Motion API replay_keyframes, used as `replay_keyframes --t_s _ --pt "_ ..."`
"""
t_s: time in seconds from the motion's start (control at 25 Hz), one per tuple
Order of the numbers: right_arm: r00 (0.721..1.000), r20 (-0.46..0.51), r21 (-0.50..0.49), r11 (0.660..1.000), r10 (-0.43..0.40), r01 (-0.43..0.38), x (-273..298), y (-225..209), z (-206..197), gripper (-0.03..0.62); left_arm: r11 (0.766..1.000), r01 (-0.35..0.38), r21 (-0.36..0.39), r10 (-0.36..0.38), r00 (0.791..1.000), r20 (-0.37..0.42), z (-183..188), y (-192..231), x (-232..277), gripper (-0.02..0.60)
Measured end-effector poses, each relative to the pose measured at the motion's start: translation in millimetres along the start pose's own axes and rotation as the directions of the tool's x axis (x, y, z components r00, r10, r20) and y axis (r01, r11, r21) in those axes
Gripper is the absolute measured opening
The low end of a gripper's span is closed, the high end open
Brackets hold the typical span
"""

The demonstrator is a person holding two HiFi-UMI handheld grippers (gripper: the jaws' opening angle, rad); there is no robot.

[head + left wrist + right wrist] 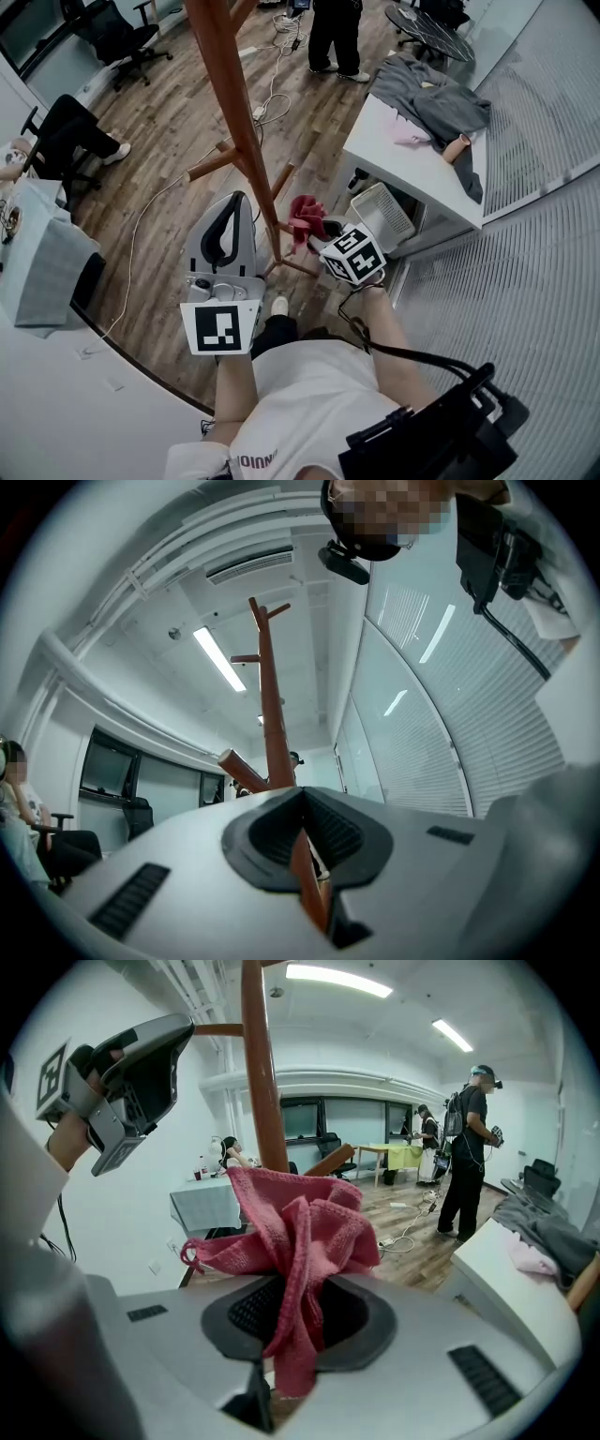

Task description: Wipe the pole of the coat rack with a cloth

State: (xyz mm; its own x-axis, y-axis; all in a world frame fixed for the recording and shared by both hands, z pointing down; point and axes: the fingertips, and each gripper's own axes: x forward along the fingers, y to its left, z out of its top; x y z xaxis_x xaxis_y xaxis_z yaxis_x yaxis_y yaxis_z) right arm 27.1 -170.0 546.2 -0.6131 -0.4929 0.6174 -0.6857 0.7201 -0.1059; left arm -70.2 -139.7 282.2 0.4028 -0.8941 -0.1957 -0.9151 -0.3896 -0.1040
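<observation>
The rack stands on the wooden floor, near the left corner of the white table. Its pole is upright, so the long axis goes from the floor to the ceiling. In the head view it looks slanted only because the camera looks down along it. The pegs branch from it at 2 heights or more.

The left gripper has its jaws closed on a brown wooden bar, which seems to be the pole itself, above the low pegs. The right gripper has its jaws closed on the pink cloth. The cloth is bunched, and most of it stands out in front of the jaws. It is at the lower part of the pole, on the right side, and touches it or is just beside it; I cannot tell which.

I judge the pole as stiff, smooth and rather slippery, and the whole rack as light enough to tip or turn if it is pushed from 1 side. Holding the pole with the left gripper is therefore sensible. The cloth is soft and light and will fold around the round wood. The loose bunch should press on the pole, and the strokes should go along its length.
</observation>
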Motion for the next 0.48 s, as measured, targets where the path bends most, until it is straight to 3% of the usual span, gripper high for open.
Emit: replay_keyframes --t_s 0.2,0.48 --pt "0.999 0.026 -0.022 0.999 -0.024 0.025 -14.3 -3.8 10.8 0.095 1.0 0.0 0.006 0.0 1.0 0.009 4.9 -0.8 -2.9 0.014" --pt "0.982 0.184 -0.056 0.997 -0.047 0.058 -47.9 -2.7 65.7 0.095 1.0 -0.008 0.023 0.008 1.0 0.024 13.2 1.8 -8.9 0.014"
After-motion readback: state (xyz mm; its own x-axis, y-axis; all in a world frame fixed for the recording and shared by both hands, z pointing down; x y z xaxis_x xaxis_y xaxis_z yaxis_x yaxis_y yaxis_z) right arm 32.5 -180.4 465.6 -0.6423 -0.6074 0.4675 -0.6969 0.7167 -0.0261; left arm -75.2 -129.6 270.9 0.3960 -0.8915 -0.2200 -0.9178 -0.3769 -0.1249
